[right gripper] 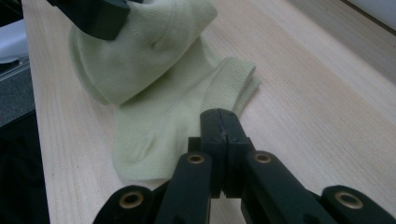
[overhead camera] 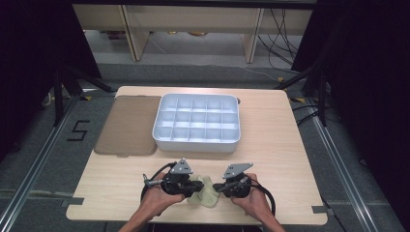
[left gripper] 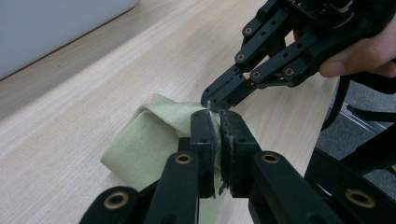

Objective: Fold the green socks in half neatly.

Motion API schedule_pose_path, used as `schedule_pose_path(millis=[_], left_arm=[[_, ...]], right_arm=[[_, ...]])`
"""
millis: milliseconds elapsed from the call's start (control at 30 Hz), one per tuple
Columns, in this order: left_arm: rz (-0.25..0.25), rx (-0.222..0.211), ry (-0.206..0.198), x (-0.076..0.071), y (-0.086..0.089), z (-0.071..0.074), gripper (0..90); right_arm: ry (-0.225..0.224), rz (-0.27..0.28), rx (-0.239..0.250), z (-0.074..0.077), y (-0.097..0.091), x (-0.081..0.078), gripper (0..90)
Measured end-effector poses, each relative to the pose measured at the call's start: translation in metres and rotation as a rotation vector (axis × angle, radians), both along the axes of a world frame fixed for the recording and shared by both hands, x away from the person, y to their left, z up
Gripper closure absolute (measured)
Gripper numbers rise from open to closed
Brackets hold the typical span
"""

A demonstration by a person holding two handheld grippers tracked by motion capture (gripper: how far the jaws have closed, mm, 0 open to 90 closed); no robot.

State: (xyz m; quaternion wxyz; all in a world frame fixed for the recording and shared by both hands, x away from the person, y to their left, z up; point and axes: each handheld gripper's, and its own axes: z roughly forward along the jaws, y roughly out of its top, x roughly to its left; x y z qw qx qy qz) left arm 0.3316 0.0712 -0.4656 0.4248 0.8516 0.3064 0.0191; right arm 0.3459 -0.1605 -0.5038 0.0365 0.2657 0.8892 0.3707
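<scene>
Near the counter edge, pale green sock pinched by left claw; right claw clamped on its flat part; opposing pull likely to slip it free.

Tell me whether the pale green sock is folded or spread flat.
Folded. The pale green knitted sock is doubled over on the wooden table, one end lifted back over the rest.

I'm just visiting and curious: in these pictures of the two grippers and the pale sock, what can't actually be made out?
- High view: most of the sock lies hidden between the left gripper and right gripper; its folds are too small to read.
- Left gripper view: its jaws cover the pinched part of the sock.
- Right gripper view: whether its shut jaws hold the sock or rest over it; the top edge cuts off the left gripper.
- High view: the tray looks bare, but its cells are small.
</scene>
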Motion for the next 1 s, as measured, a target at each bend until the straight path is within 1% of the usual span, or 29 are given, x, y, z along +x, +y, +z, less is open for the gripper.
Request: schedule_pose_path(millis=[33, 100, 133, 200, 267, 300, 333, 433, 467, 500, 567, 600, 633, 733, 767, 800, 833, 867, 900, 933, 967, 1000], left_arm=[[0.0, 0.0, 0.0, 0.0, 0.0, 0.0, 83.8], [-0.008, 0.008, 0.007, 0.002, -0.005, -0.002, 83.7], [-0.006, 0.012, 0.016, 0.003, -0.007, -0.003, 83.7], [-0.011, 0.008, 0.013, 0.004, -0.009, -0.005, 83.6], [-0.019, 0.023, 0.014, 0.007, -0.011, -0.009, 83.5], [-0.01, 0.02, 0.017, 0.008, -0.012, -0.011, 83.5], [-0.018, 0.026, 0.017, 0.008, -0.013, -0.012, 83.5], [-0.02, 0.025, 0.017, 0.009, -0.017, -0.015, 83.5], [-0.027, 0.029, 0.021, 0.01, -0.021, -0.017, 83.5], [-0.024, 0.033, 0.023, 0.01, -0.023, -0.018, 83.4], [-0.028, 0.035, 0.023, 0.011, -0.024, -0.019, 83.2], [-0.039, 0.038, 0.021, 0.011, -0.025, -0.02, 83.1], [-0.033, 0.034, 0.024, 0.011, -0.027, -0.022, 82.8], [-0.033, 0.025, 0.04, 0.012, -0.028, -0.023, 81.5], [-0.042, 0.029, 0.03, 0.012, -0.027, -0.023, 80.7], [-0.034, 0.016, 0.041, 0.012, -0.027, -0.023, 79.1], [-0.038, 0.005, 0.043, 0.012, -0.027, -0.022, 77.1], [-0.051, 0.003, 0.042, 0.012, -0.027, -0.022, 74.9], [-0.048, -0.005, 0.046, 0.012, -0.027, -0.021, 71.4], [-0.047, -0.018, 0.051, 0.012, -0.027, -0.021, 66.0], [-0.047, -0.018, 0.051, 0.012, -0.027, -0.021, 62.9], [-0.056, -0.04, 0.055, 0.011, -0.025, -0.018, 61.0]], right_arm=[[0.0, 0.0, 0.0, 0.0, 0.0, 0.0, 90.0], [0.003, -0.005, 0.002, 0.0, 0.0, 0.001, 90.0], [0.002, -0.005, 0.002, 0.0, 0.0, 0.001, 90.0], [0.002, -0.004, 0.003, -0.001, 0.0, 0.001, 90.0], [0.005, -0.003, 0.006, -0.001, 0.0, 0.001, 90.0], [0.014, -0.008, 0.009, -0.001, 0.0, 0.0, 90.0], [-0.011, 0.011, 0.007, -0.002, 0.0, 0.001, 90.0], [-0.016, 0.017, 0.007, -0.002, 0.0, 0.002, 90.0], [-0.014, 0.016, 0.008, -0.002, 0.0, 0.002, 90.0], [-0.008, 0.017, 0.009, -0.001, 0.0, 0.003, 90.0], [-0.009, 0.018, 0.009, -0.002, 0.0, 0.003, 90.0], [-0.009, 0.021, 0.009, -0.002, -0.001, 0.003, 90.0], [-0.006, 0.009, 0.01, -0.002, -0.001, 0.002, 90.0], [-0.006, 0.006, 0.01, -0.002, -0.001, 0.002, 90.0], [-0.006, 0.003, 0.01, -0.002, -0.001, 0.002, 90.0], [-0.006, 0.003, 0.009, -0.002, -0.001, 0.002, 90.0], [-0.007, 0.003, 0.01, -0.002, -0.001, 0.002, 90.0], [-0.007, 0.003, 0.01, -0.002, -0.001, 0.002, 90.0], [-0.003, 0.004, 0.009, -0.001, -0.001, 0.002, 90.0], [0.001, 0.005, 0.012, -0.001, -0.002, 0.002, 90.0], [0.001, 0.005, 0.012, -0.001, -0.002, 0.002, 90.0], [0.005, 0.006, 0.015, -0.001, -0.002, 0.002, 90.0]])
